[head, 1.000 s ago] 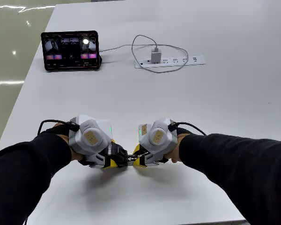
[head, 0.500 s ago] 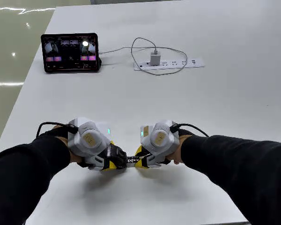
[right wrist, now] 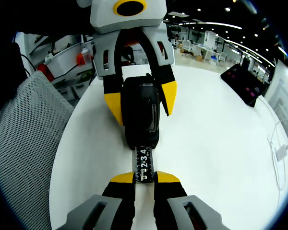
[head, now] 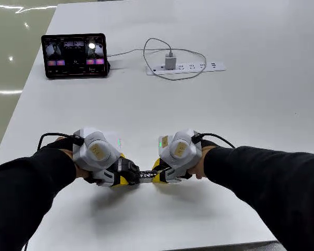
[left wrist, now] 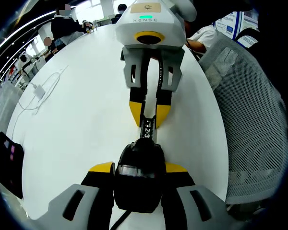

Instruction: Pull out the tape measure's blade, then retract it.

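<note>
Left claw [left wrist: 139,168] clamped on tape measure case [right wrist: 140,110], right claw [right wrist: 145,178] pinching its short drawn-out blade [right wrist: 143,162].

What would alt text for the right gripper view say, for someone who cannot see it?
The right gripper pinches in its yellow-tipped tongs the end of a short, dark, numbered blade drawn from a black tape measure case. The left gripper, facing it, clamps that case in its tongs, with a white table beneath.
</note>
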Available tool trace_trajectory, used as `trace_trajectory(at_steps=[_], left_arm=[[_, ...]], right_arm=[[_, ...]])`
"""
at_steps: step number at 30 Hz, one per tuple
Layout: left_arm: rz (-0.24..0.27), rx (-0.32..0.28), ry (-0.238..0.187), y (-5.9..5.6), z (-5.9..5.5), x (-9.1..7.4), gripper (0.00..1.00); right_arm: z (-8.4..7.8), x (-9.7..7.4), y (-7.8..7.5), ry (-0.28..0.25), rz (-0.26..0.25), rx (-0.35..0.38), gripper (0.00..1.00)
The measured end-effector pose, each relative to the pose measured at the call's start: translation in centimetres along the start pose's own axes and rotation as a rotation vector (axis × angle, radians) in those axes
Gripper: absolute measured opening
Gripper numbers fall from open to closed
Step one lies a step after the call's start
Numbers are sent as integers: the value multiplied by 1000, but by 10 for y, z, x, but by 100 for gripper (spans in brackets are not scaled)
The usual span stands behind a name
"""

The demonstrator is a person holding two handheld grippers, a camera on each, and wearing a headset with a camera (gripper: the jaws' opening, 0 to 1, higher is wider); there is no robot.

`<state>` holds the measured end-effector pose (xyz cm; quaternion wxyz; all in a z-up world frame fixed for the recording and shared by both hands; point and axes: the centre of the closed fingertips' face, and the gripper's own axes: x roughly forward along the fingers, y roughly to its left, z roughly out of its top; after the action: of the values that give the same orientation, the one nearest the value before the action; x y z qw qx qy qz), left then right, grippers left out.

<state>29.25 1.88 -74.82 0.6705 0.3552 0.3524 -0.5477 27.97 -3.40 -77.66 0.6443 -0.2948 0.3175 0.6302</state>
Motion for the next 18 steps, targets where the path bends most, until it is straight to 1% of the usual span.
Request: trace_trajectory(at_steps=[5, 13, 18], left_arm=[[1, -2, -3, 0, 0, 0, 33], [2, -3, -3, 1, 0, -1, 33], [2, -5, -4, 1, 0, -1, 33]], right_arm=[[-1, -2, 0, 3, 0, -15, 10], [-6, -6, 0, 8, -3, 2, 10], [-7, -7, -1, 3, -7, 9, 10]])
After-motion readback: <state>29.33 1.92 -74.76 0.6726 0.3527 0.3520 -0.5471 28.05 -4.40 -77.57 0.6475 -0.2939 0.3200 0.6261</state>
